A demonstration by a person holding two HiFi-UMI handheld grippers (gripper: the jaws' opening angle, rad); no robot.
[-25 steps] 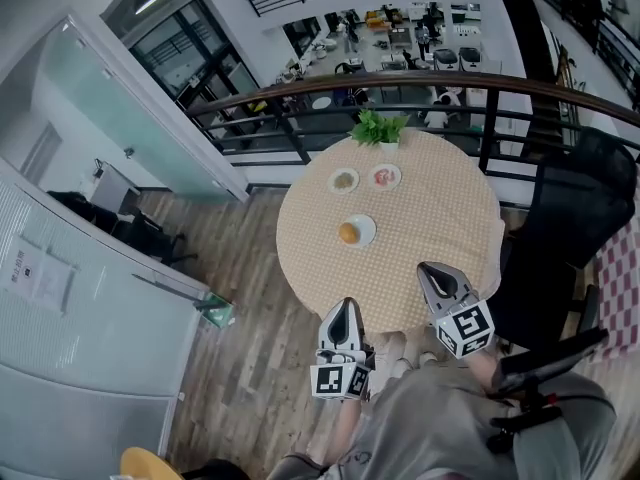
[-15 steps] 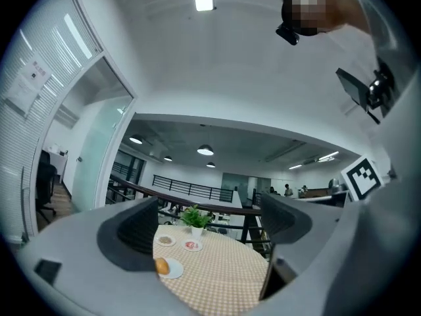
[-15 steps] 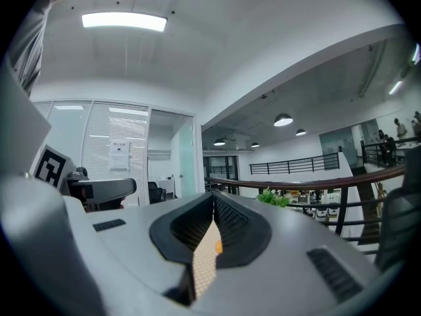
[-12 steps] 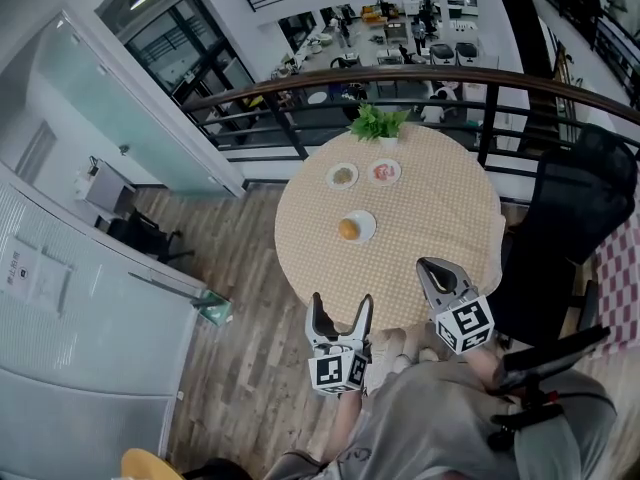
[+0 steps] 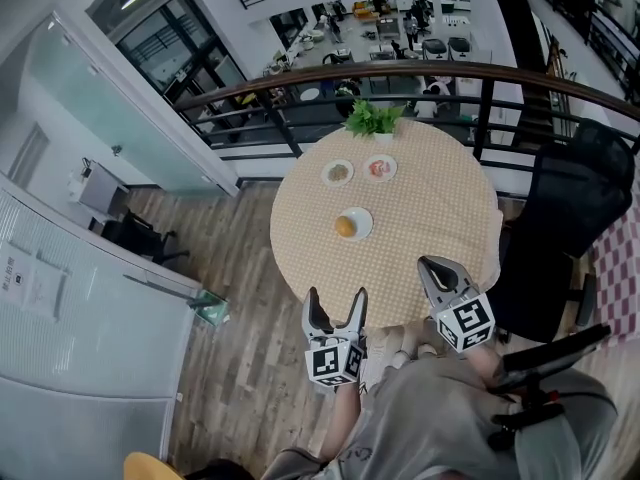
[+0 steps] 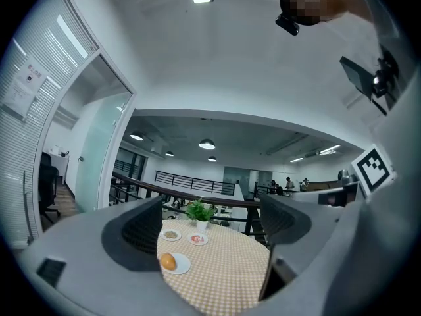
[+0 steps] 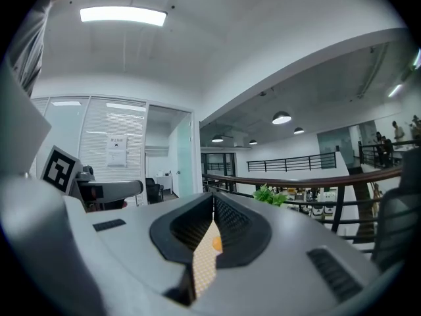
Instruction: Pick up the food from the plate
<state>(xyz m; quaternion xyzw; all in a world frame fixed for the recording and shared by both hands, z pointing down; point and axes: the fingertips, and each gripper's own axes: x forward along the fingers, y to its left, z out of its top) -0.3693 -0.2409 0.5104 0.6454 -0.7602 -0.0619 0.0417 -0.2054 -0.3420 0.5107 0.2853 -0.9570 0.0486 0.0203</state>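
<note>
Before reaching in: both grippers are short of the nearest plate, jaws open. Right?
Not quite: the left gripper has open jaws, but the right gripper has shut jaws, as the right gripper view shows. Both are short of the nearest plate.

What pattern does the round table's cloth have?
Cloth: fine tan-and-white check, clearest in the left gripper view.

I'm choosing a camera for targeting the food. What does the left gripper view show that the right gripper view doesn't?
Only the left gripper view: all three plates, the near plate and two farther plates, framed by wide-apart fingers, plus the right gripper's marker cube. Only the right gripper view: the left gripper's marker cube; there, shut fingers leave just a slit. Both: the orange food, checkered table, potted plant and railing.
</note>
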